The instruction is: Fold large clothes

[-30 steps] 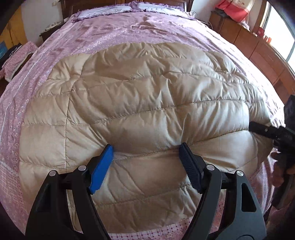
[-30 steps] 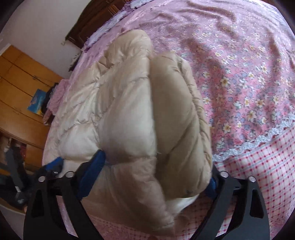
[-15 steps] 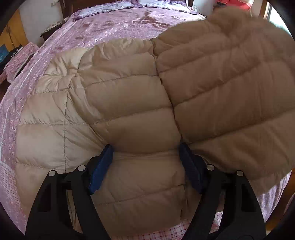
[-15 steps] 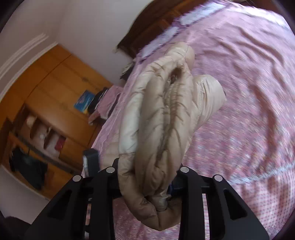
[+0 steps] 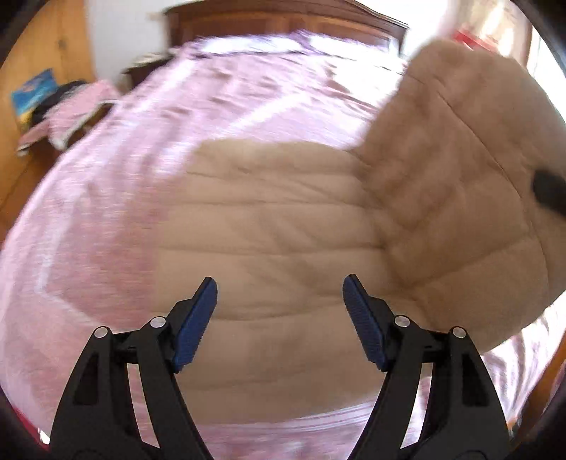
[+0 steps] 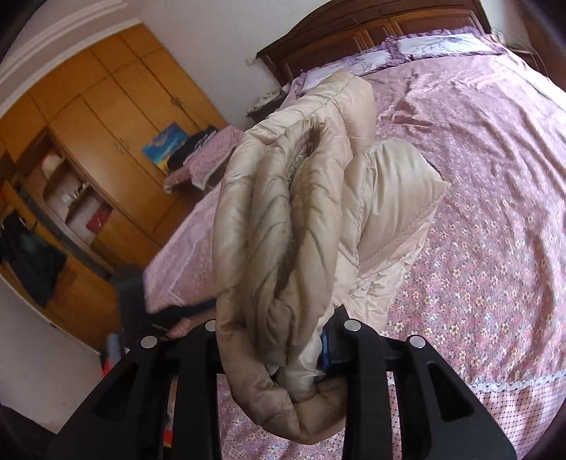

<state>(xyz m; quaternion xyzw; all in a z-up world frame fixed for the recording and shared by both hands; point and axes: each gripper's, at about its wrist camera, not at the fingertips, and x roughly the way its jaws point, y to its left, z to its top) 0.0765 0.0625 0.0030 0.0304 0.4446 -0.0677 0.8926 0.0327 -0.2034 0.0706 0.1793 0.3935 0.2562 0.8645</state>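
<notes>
A beige quilted down jacket (image 5: 283, 226) lies on the pink floral bed (image 5: 148, 148). My left gripper (image 5: 279, 304) is open and empty, hovering over the jacket's near part. My right gripper (image 6: 283, 339) is shut on a bunched edge of the jacket (image 6: 290, 219) and holds it raised above the bed (image 6: 495, 198). In the left wrist view that lifted part (image 5: 460, 170) stands folded up at the right, with the right gripper's dark tip (image 5: 548, 187) beside it. The left wrist view is motion-blurred.
A wooden headboard (image 6: 371, 32) and pillows (image 6: 417, 49) are at the bed's far end. A wooden wardrobe (image 6: 88, 141) with open shelves stands to the left. Pink clothes (image 5: 70, 106) lie on a side surface by the bed.
My right gripper closed on the jacket's right side and lifted it up and over toward the left. My left gripper pulled back and tilted up, staying open.
</notes>
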